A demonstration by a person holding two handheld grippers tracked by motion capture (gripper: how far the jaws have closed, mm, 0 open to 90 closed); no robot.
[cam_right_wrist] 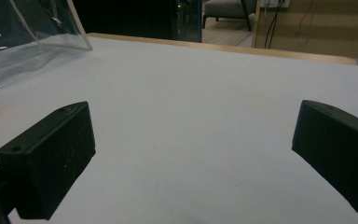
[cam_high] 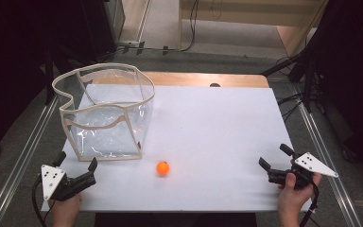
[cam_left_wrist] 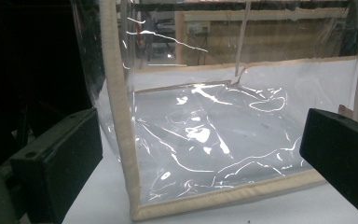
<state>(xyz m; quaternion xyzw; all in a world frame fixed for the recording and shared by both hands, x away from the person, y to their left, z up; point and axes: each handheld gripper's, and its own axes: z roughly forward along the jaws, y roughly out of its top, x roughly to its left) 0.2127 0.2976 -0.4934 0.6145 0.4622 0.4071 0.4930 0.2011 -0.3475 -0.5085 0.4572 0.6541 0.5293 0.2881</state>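
Orange and smooth, the small round ball [cam_high: 163,168] sits on the white desk [cam_high: 217,132] just in front of the clear soft-plastic bin with beige trim [cam_high: 105,111]. It looks light, hard and apt to roll, so pinch across its middle. Left claw [cam_high: 77,161] and right claw [cam_high: 272,157] both stand spread, holding nothing.
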